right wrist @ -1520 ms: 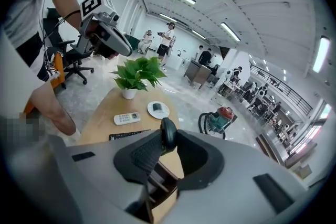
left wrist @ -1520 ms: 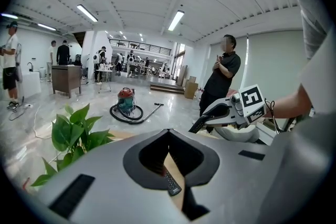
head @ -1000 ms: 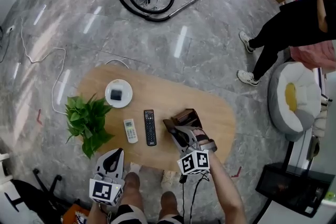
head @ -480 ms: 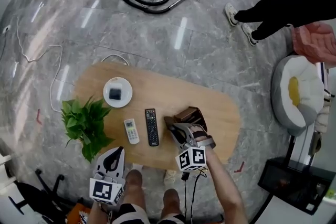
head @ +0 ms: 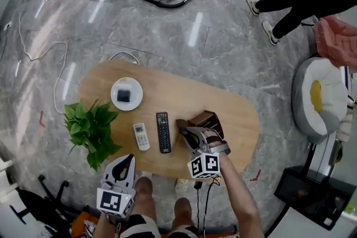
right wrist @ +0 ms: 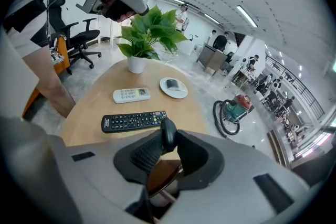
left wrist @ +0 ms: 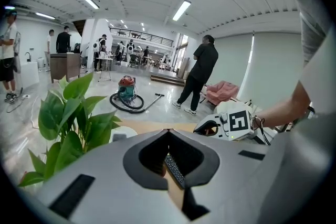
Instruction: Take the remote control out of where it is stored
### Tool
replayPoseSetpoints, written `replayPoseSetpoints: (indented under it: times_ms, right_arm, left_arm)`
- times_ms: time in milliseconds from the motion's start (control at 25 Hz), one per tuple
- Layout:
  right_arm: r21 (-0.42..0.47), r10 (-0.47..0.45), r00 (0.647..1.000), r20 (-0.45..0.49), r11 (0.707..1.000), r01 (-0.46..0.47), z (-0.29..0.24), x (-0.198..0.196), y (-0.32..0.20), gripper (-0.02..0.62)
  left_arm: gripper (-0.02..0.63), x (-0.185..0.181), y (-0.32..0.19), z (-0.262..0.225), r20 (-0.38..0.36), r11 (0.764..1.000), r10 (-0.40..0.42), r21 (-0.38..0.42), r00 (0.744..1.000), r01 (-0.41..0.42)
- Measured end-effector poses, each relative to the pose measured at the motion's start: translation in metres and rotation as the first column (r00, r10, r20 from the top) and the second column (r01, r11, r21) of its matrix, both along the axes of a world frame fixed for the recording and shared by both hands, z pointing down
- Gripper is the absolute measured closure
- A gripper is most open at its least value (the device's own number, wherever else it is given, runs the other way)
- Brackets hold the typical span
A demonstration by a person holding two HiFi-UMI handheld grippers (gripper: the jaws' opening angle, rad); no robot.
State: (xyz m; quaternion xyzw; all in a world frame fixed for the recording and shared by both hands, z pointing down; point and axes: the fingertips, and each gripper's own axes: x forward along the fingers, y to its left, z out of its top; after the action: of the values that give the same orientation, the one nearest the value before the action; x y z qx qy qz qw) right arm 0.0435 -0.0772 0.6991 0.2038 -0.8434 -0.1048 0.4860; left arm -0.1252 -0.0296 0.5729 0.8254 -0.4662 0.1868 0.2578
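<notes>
Head view: the right gripper (head: pixel 191 139) is at the brown box (head: pixel 207 120) on the table (head: pixel 240 120). Left gripper view: the left gripper (left wrist: pixel 168 132) is closed, empty. Right gripper view: 2 jaws squeeze the remote control (right wrist: pixel 167 135) over the box. Next, maybe lift it straight up.

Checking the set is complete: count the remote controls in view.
2 sure: white remote and black remote side by side on the table. The dark slim thing in the right gripper, over the brown box, may be a third.
</notes>
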Motion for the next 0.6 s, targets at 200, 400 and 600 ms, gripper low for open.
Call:
replayPoseSetpoints:
  times_ms: [200, 400, 600]
  right_arm:
    - [0.002, 0.006, 1.0, 0.008, 1.0, -0.006, 0.004, 0.002, 0.004, 0.5]
    - [0.002, -0.023, 1.0, -0.012, 1.0, 0.023, 0.006, 0.004, 0.013, 0.5]
    - [0.003, -0.079, 0.995, -0.053, 0.997, 0.079, 0.011, 0.007, 0.027, 0.502]
  left_arm:
    - [0.601, 0.002, 0.003, 0.001, 0.001, 1.0, 0.0, -0.003, 1.0, 0.0]
    - [0.6, 0.006, 0.006, 0.0, 0.002, 1.0, 0.002, -0.004, 1.0, -0.002]
    - [0.6, 0.01, 0.008, -0.001, 0.002, 1.0, 0.008, -0.005, 1.0, -0.008]
